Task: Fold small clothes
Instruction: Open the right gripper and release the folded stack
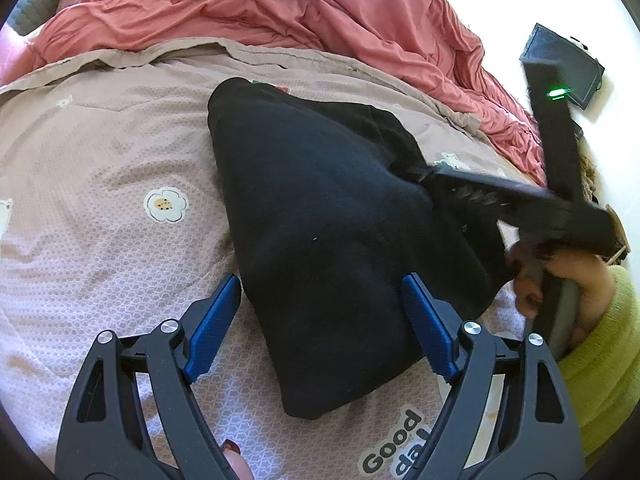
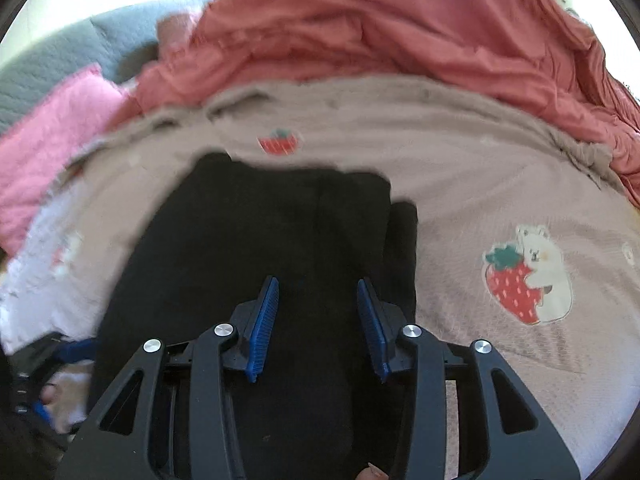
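Note:
A black garment (image 1: 320, 220) lies folded on the patterned bed cover (image 1: 100, 160). My left gripper (image 1: 322, 284) is open, its blue pads either side of the garment's near part, just above it. My right gripper (image 2: 318, 292) is open over the same black garment (image 2: 248, 240), holding nothing. In the left wrist view the right gripper (image 1: 416, 170) reaches in from the right, its tips at the garment's right edge.
A crumpled red duvet (image 1: 280, 8) lies along the far side of the bed. A pink pillow (image 2: 52, 136) and a grey cushion (image 2: 60, 60) lie at the far left. A dark box (image 1: 560, 64) sits on the floor at the right.

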Demonstrator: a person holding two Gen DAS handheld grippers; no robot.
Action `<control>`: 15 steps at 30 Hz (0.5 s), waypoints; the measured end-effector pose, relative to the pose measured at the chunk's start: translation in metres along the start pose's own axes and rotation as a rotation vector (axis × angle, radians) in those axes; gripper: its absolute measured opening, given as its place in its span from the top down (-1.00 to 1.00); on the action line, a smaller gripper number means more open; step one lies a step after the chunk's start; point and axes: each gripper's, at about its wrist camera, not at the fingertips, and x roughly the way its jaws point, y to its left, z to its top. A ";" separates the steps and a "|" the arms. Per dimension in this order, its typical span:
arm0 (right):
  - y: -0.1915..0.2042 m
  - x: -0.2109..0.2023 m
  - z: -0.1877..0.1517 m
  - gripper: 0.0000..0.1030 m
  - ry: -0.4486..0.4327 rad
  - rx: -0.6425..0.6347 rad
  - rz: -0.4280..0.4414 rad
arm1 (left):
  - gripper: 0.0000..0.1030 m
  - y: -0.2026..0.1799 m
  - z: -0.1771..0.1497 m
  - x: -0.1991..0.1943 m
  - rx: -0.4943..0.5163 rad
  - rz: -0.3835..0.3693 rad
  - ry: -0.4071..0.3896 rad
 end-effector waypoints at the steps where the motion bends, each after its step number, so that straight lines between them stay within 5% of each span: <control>1: -0.001 0.001 0.000 0.27 -0.001 0.015 0.003 | -0.46 0.000 0.000 0.000 0.001 0.002 0.000; 8: 0.004 -0.024 0.000 0.15 -0.075 -0.004 -0.022 | -0.55 0.003 0.001 0.000 -0.022 0.006 0.004; 13: 0.001 -0.059 -0.002 -0.55 -0.169 -0.003 -0.035 | -0.62 0.002 0.002 -0.007 -0.027 0.017 -0.013; 15: -0.001 -0.076 -0.005 -0.67 -0.210 0.002 -0.039 | -0.75 0.002 0.002 -0.013 -0.035 0.022 -0.025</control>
